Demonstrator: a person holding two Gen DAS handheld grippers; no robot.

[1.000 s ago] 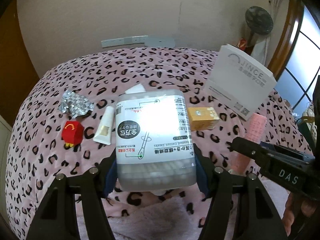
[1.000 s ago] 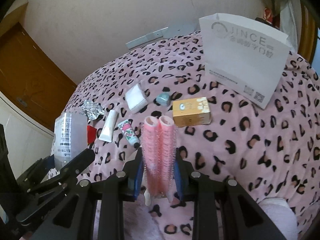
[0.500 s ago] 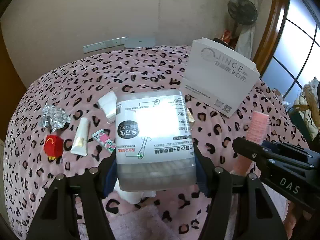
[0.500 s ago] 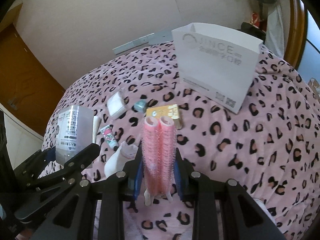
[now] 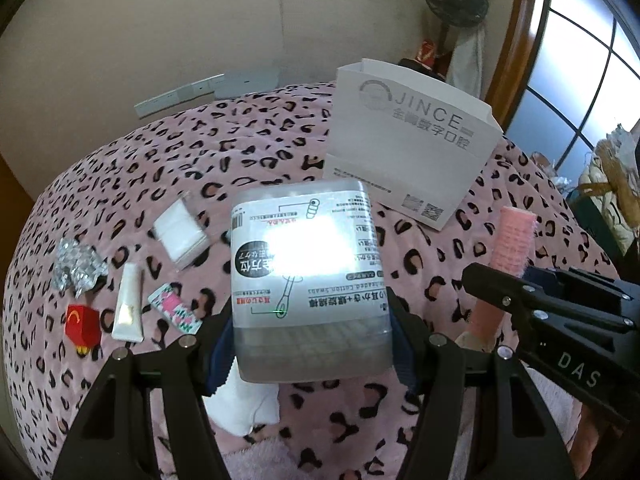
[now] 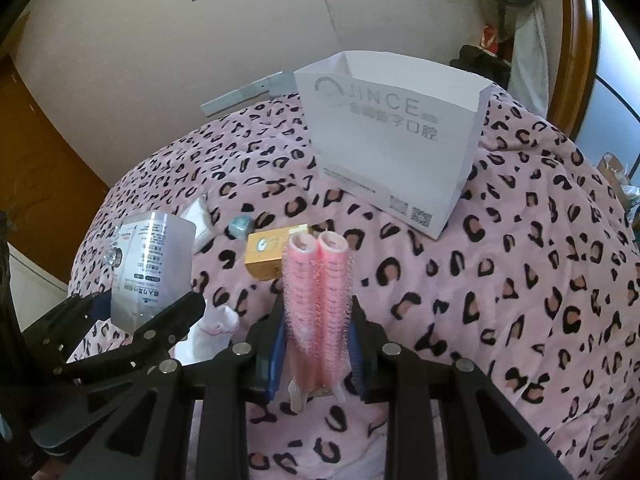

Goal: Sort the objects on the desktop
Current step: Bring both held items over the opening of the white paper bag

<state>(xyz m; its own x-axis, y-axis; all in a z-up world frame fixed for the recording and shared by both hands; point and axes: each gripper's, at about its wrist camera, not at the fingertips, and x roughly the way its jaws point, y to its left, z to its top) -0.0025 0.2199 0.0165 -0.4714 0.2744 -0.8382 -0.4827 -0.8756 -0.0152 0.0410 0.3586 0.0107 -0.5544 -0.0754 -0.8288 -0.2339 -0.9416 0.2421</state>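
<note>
Pink rollers (image 6: 316,300), long axis toward the white bag (image 6: 394,152), pinched in my right tongs (image 6: 318,344); left tongs (image 5: 310,344) clamp the swab box (image 5: 308,280), both angled down.

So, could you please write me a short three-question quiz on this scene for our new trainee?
1. True or false: the left gripper is shut on the cotton swab box.
2. What does the right gripper hold?
A. yellow carton
B. pink hair rollers
C. red toy box
3. Fill in: the white paper bag stands upright with its top ____.

Key
1. True.
2. B. The yellow carton lies on the blanket, as does the red toy box.
3. Open.
</note>
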